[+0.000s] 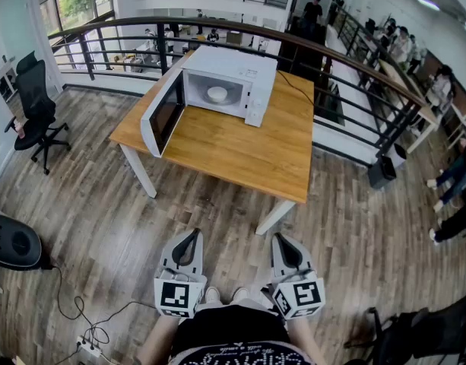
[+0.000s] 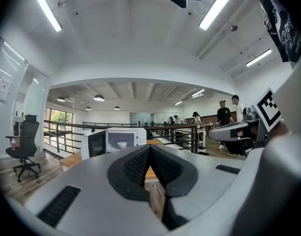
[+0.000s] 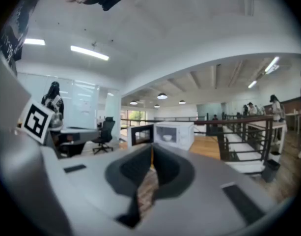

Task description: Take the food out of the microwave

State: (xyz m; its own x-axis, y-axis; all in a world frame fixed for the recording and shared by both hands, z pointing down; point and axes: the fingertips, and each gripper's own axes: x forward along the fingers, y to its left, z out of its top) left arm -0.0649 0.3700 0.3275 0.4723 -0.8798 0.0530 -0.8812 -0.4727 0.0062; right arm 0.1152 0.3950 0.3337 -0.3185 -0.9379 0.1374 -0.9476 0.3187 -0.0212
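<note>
A white microwave (image 1: 234, 65) is set on the far part of a wooden table (image 1: 248, 152), its door (image 1: 163, 113) swung wide open to the left, and a small white bowl (image 1: 217, 93) is seen resting upright inside its cavity.

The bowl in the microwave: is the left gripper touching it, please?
Apart. Head view: left gripper hangs over the floor, far from the bowl inside the microwave.

Wooden table (image 1: 248, 154) — white microwave (image 1: 233, 82) on it, door open.
</note>
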